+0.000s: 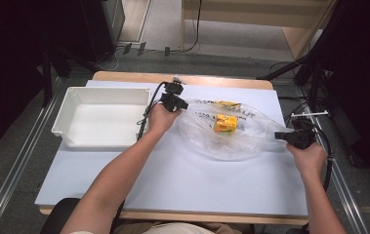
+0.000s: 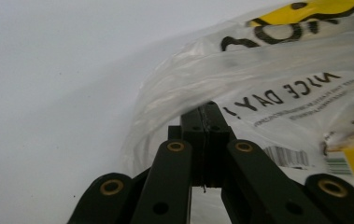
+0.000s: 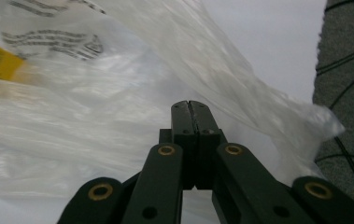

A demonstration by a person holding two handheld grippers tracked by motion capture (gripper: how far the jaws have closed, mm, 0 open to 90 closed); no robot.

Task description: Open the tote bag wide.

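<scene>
Bag (image 1: 231,134) sits near the desk's right edge, yellow box (image 1: 224,123) inside it. Left gripper (image 1: 181,104) and right gripper (image 1: 279,135) each have jaws pressed together, pinching the bag's opposite ends. Looks like early days: box not out yet, and the white bin (image 1: 65,114) at the left is empty.

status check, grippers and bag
Left gripper and right gripper shut on clear printed plastic bag. Yellow carton inside. White tray stands apart.
</scene>
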